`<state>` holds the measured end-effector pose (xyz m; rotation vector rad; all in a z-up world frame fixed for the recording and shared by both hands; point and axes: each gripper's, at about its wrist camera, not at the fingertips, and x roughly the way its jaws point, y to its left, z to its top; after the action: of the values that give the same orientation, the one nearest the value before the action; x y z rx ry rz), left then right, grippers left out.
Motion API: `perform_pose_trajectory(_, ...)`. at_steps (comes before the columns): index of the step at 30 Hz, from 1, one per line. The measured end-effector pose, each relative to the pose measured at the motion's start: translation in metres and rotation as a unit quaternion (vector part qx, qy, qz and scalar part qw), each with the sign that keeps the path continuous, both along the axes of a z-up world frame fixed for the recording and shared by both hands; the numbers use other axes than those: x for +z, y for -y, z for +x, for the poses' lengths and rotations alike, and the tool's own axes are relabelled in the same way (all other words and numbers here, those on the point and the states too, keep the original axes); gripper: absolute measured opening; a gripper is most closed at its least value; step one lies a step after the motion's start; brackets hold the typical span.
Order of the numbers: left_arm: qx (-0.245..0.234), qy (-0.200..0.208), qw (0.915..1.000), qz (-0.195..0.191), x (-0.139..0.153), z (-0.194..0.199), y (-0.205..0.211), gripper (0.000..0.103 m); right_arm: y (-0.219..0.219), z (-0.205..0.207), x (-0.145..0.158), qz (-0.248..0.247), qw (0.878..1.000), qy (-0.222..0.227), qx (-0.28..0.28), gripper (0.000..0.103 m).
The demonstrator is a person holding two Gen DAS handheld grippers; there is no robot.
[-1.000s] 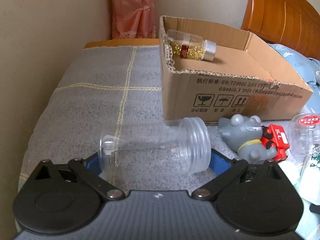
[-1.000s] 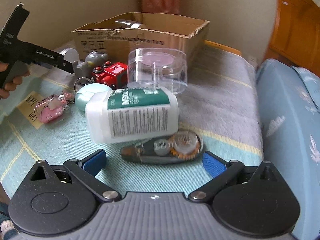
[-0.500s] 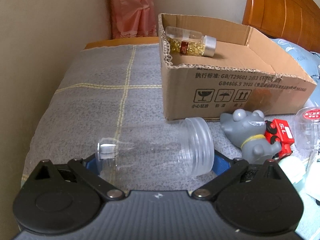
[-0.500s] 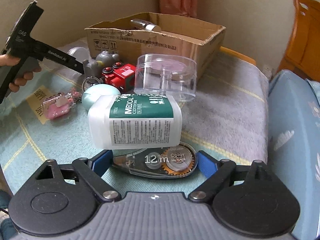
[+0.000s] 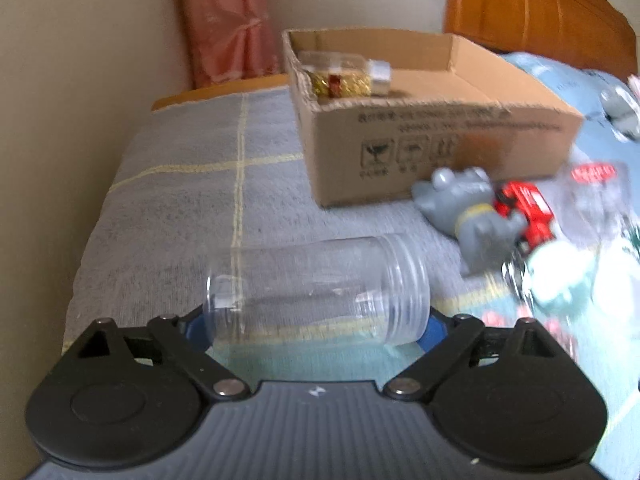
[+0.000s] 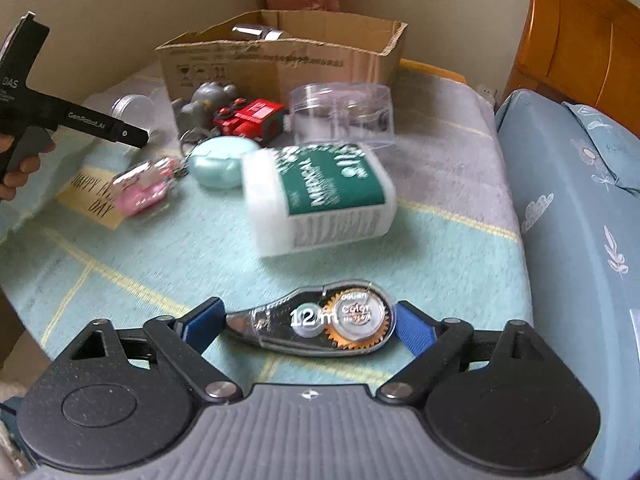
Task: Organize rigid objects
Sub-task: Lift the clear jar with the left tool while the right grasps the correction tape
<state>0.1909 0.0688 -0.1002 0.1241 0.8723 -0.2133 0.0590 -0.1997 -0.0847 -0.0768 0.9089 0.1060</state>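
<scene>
A clear empty jar [image 5: 320, 284] lies sideways across my left gripper [image 5: 316, 328]. Its jaws are closing, and the blue pads meet the jar's base and its lid. A transparent correction tape [image 6: 308, 326] marked 12 m spans my right gripper [image 6: 308, 326]. Those jaws are opening, but both pads still touch the tape's ends and it sits apart from the white medical bottle [image 6: 320, 200]. The cardboard box [image 5: 440, 152] stands at the back with a bottle of yellow capsules [image 5: 344, 76] inside. The picture is blurred by motion.
A grey toy [image 5: 468, 216], a red toy car [image 5: 528, 212], a clear round container [image 6: 344, 112], a mint case [image 6: 220, 162] and a pink keychain [image 6: 144, 188] lie on the blanket. A wall runs on the left. A wooden headboard [image 5: 540, 8] and a blue pillow [image 6: 580, 220] stand on the right.
My right gripper closed around the correction tape and drew it away from the white bottle. The clear jar stayed between my left jaws while the box and toys shifted in that view.
</scene>
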Motion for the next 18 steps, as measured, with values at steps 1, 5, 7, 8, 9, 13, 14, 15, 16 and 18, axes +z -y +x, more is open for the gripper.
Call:
perform_pose_trajectory(1,0.002,-0.002,1.0000,0.001,0.0002,-0.0019,-0.0008,0.097,-0.0017,-0.0011,-0.0009,-0.001,1.000,-0.003,0.003,0.101)
perform_pose_trajectory(5,0.020,-0.003,0.9998,-0.002,0.0028,-0.0058,-0.0007,0.097,-0.0038,-0.0023,-0.0009,-0.003,1.000,-0.001,0.009,0.101)
perform_pose_trajectory(7,0.031,-0.008,0.9994,-0.009,0.0031,-0.0050,0.0001,0.097,-0.0037,-0.0013,-0.0010,-0.006,1.000,0.001,0.014,0.101)
perform_pose_trajectory(8,0.035,-0.011,0.9992,-0.013,0.0033,-0.0045,0.0004,0.097,-0.0035,0.0009,-0.0016,-0.007,1.000,0.001,0.018,0.101)
perform_pose_trajectory(9,0.039,-0.014,0.9990,-0.018,0.0037,-0.0046,0.0009,0.097,-0.0033,0.0012,-0.0016,-0.008,1.000,0.002,0.022,0.101)
perform_pose_trajectory(13,0.060,-0.020,0.9976,-0.029,0.0057,-0.0052,0.0000,0.097,-0.0005,0.0053,-0.0017,-0.006,0.999,0.002,0.032,0.101)
perform_pose_trajectory(14,0.066,-0.020,0.9971,-0.033,0.0068,-0.0053,-0.0012,0.097,0.0001,0.0062,-0.0019,-0.005,0.999,0.001,0.034,0.101)
perform_pose_trajectory(15,0.070,-0.021,0.9966,-0.037,0.0078,-0.0055,-0.0027,0.097,0.0008,0.0067,-0.0020,-0.003,0.999,0.000,0.037,0.101)
perform_pose_trajectory(16,0.073,-0.022,0.9963,-0.039,0.0079,-0.0049,-0.0035,0.097,0.0014,0.0065,-0.0021,-0.002,0.999,-0.001,0.039,0.101)
perform_pose_trajectory(18,0.078,-0.022,0.9960,-0.038,0.0091,-0.0034,-0.0042,0.097,0.0021,0.0054,-0.0022,0.000,0.999,0.000,0.041,0.099)
